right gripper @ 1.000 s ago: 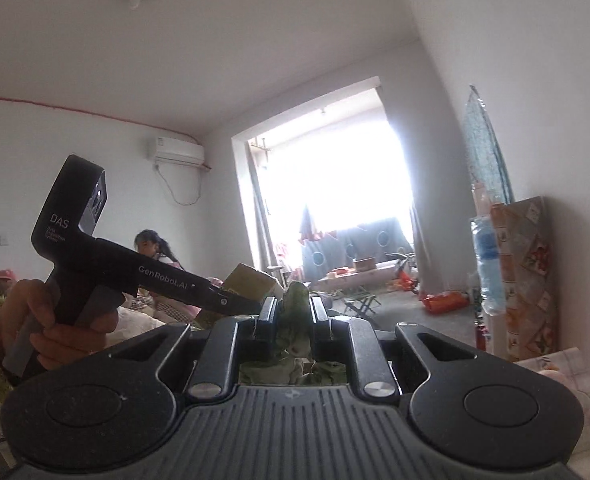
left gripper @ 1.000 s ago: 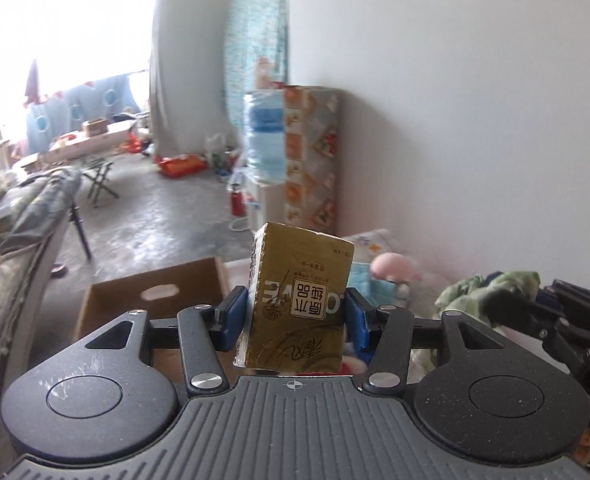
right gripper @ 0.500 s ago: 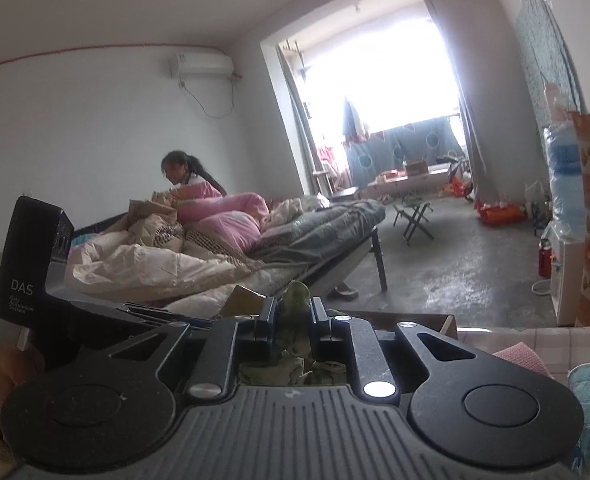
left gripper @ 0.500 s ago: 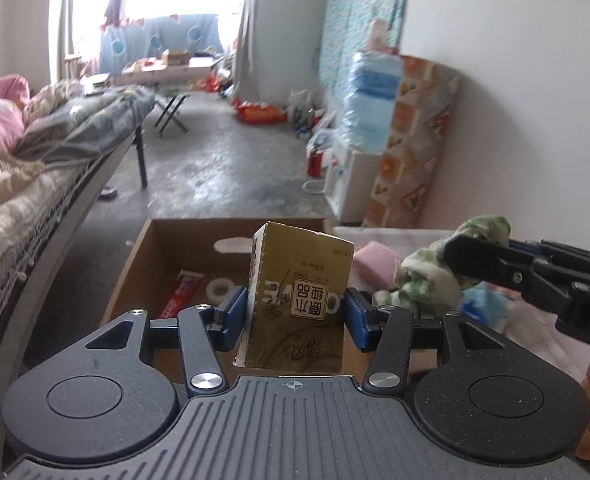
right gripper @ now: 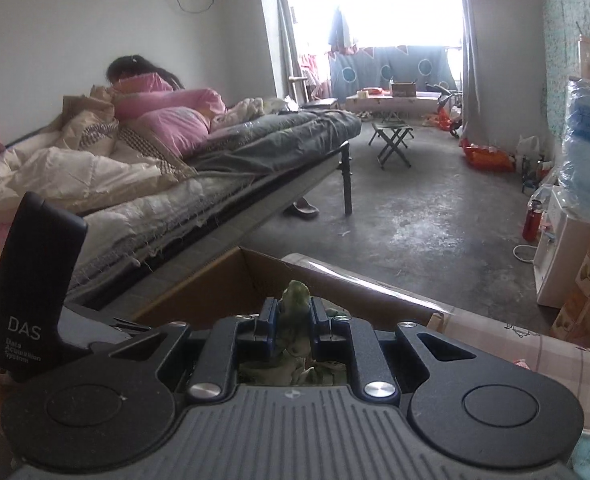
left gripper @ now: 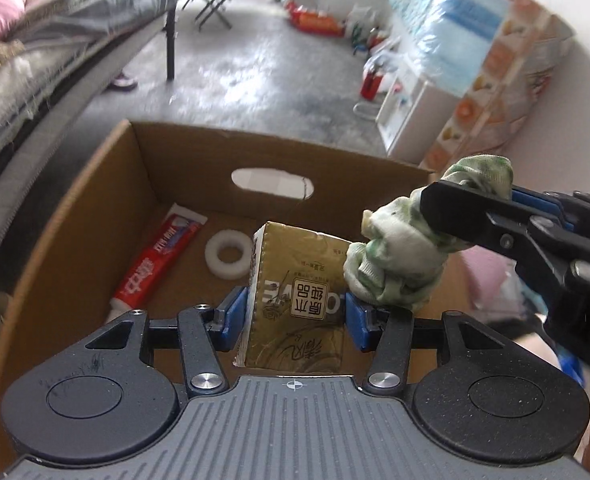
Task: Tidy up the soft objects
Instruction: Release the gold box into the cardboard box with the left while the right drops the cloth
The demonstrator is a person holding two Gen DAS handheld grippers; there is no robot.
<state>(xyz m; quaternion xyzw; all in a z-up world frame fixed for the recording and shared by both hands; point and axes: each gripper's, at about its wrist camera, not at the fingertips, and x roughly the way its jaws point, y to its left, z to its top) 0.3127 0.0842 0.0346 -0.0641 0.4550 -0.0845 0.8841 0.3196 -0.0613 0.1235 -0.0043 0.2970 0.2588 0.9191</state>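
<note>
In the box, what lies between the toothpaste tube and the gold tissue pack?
A white foam ring on the cardboard box floor, between toothpaste tube and gold tissue pack; left wrist view only.

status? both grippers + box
Left gripper shut on gold tissue pack, over cardboard box. Right gripper shut on green cloth. Box holds toothpaste, white ring; drop spot clear.

An open cardboard box (left gripper: 75, 216) is seen standing at the edge of a bench (right gripper: 535, 356) covered by a pale checked cloth, with a bed (right gripper: 199, 200) alongside on the concrete floor (right gripper: 435, 208). On the box's bottom, a red toothpaste tube (left gripper: 157, 258) is laid along the left wall, and a white foam ring (left gripper: 229, 254) is set just beside it, nearer the far wall with its handle cut-out.
</note>
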